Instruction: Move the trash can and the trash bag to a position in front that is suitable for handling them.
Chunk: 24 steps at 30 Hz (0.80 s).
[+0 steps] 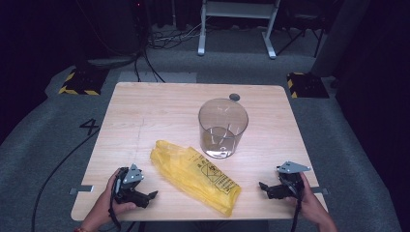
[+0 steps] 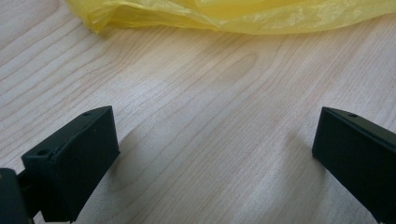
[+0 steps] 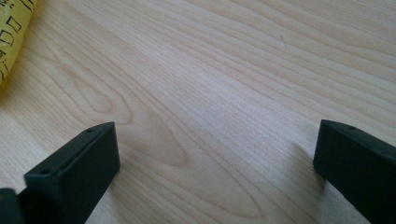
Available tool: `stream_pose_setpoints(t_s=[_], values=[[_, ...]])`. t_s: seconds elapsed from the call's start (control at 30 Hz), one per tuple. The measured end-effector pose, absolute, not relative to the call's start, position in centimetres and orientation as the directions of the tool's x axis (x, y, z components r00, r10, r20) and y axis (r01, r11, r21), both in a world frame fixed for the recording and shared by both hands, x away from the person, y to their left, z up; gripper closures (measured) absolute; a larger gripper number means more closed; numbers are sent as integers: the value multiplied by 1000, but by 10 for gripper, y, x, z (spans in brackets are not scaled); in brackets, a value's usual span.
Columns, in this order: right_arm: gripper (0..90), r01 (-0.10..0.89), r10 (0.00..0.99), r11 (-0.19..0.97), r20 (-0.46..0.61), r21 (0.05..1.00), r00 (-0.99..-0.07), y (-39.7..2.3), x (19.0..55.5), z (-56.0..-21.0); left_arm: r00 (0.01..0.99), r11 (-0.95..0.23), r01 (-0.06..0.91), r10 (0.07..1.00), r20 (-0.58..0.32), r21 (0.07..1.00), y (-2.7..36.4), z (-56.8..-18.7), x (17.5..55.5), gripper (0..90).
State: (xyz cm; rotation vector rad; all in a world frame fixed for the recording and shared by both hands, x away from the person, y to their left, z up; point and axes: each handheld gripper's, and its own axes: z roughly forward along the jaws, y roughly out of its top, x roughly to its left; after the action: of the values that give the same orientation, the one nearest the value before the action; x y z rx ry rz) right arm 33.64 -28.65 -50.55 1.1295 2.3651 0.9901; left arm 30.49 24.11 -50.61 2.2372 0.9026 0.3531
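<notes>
We have both grippers parked low at the near edge of the table (image 1: 145,104): left gripper (image 1: 153,195) by the near left corner, right gripper (image 1: 261,185) by the near right corner, each with jaws wide apart and nothing between them. The yellow bag (image 1: 196,175) lies flat between them, running diagonally from mid-table toward the near edge, untouched; its edge shows at the top of the left gripper view (image 2: 243,16). The clear bin (image 1: 223,127) stands upright just past the bag's far end, seemingly just clear of it. Risks as we see them: the film is thin and slick, so a pinch may catch one layer only or slide off; dragging the bag could nudge the light bin and tip it; a low approach could jam a jaw into the tabletop. Count: one bag, one bin, two grippers, one small dark disc (image 1: 234,97) near the far edge.
</notes>
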Motion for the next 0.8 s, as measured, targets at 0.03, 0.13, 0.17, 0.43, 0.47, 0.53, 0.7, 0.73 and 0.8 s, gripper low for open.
stream_pose_setpoints(t_s=[0.03, 0.13, 0.17, 0.43, 0.47, 0.53, 0.7, 0.73, 0.8], values=[[5, 543, 779, 442, -5, 714, -627, -286, 336, -506, 721, -521, 505, 692, -5, 688, 241, -506, 305, 4], [6, 543, 779, 442, -6, 714, -627, -286, 336, -506, 719, -517, 508, 695, -9, 689, 241, -506, 304, 4], [6, 542, 779, 442, -6, 714, -627, -287, 336, -506, 718, -517, 509, 696, -8, 688, 241, -506, 304, 4], [57, 510, 742, 465, -5, 724, -670, -290, 334, -505, 711, -514, 514, 703, -6, 687, 241, -506, 303, 5], [61, 507, 740, 466, -5, 725, -673, -290, 333, -505, 709, -513, 515, 705, -6, 687, 241, -506, 303, 5], [95, 502, 739, 465, -7, 729, -674, -290, 333, -505, 708, -515, 513, 706, 0, 687, 241, -506, 303, 6], [160, 484, 741, 459, -20, 745, -671, -291, 330, -504, 707, -510, 516, 707, -7, 688, 240, -506, 303, 5], [167, 479, 738, 461, -24, 747, -674, -292, 330, -504, 708, -510, 516, 706, -6, 688, 240, -506, 303, 5], [165, 474, 738, 462, -29, 750, -674, -292, 330, -504, 707, -510, 517, 707, -7, 688, 240, -506, 303, 5]])
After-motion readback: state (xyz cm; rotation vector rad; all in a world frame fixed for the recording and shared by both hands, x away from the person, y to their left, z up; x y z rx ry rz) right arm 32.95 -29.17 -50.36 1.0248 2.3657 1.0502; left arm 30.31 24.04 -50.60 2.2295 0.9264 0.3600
